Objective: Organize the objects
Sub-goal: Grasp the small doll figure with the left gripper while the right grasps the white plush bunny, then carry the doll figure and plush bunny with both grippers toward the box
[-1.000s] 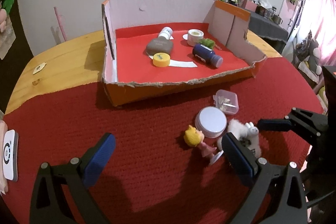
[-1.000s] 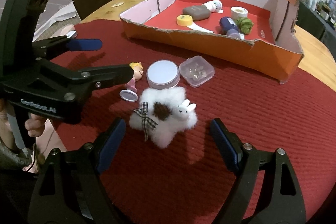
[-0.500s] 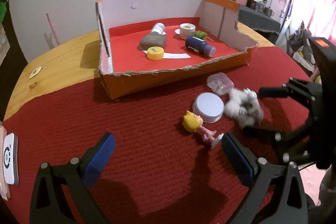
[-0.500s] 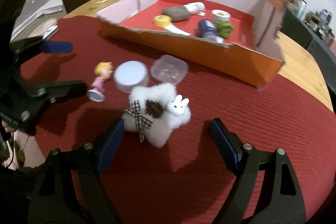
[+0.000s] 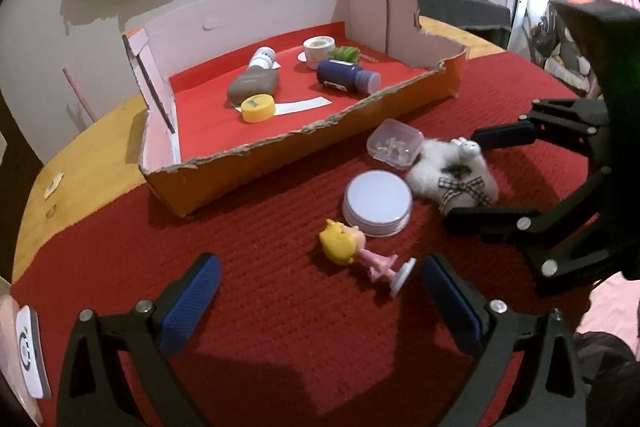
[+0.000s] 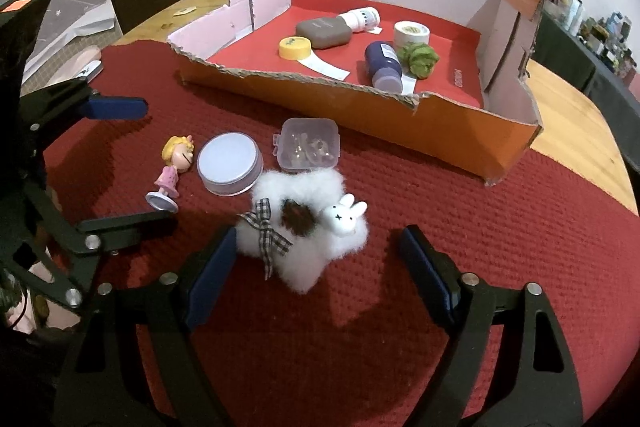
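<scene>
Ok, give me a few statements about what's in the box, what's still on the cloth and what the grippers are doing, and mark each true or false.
1. The fluffy toy lies on the red cloth, outside the box. True.
2. The right gripper is shut on the fluffy toy. False: its jaws are open on either side of the toy.
3. The yellow cap lies inside the box. True.
4. The doll stands upright on its base. False: it lies on its side.
5. The left gripper holds the round tin. False: it is open and holds nothing.
6. The clear case lies on the cloth beside the round tin. True.
</scene>
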Motion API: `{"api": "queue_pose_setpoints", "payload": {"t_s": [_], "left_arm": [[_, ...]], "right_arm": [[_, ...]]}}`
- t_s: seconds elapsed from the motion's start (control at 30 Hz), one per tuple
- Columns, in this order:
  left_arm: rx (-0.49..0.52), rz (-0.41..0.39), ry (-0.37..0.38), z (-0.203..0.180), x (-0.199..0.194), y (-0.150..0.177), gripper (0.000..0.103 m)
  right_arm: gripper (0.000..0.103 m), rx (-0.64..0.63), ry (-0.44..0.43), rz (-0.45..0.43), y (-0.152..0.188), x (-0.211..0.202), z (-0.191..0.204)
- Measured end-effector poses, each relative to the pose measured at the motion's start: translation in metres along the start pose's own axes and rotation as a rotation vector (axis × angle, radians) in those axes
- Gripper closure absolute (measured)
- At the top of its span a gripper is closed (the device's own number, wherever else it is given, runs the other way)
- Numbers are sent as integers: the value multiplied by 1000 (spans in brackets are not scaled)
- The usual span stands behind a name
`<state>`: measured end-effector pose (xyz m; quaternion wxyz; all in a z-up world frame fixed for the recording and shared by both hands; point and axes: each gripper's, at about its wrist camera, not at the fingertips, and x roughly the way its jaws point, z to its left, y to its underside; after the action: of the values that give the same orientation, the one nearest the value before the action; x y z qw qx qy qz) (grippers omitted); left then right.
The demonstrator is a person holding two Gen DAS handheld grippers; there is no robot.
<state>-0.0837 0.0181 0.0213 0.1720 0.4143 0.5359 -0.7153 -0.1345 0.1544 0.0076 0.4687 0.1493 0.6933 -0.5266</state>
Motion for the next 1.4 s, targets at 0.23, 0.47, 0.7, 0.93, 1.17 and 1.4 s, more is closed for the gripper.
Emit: {"api": "queue_pose_setpoints", "payload": {"t_s": [0.23,0.47,0.7,0.93,1.17,1.4], "left_arm": [[29,-10,34,-1,4,-6,37],[9,-13,71,-1,4,-7,52],[-46,-21,70,8,-2,-5,53],[-72,-27,79,9,-8,-3,53],[-96,-54,93,11,-19,-8,53],[-114,-96,100,14,-34,-18,53]], "right_arm": [[44,7,-18,-2,-2,-1,-1],[45,28,-32,-7,-2,-2,-3],[45,42,-51,-19,-2,-6,-4],[45,42,-54,-21,-1,-10,0],[45,41,-51,-89,-11,-37,1],[45,42,-67,-121,-18,-48,2]]}}
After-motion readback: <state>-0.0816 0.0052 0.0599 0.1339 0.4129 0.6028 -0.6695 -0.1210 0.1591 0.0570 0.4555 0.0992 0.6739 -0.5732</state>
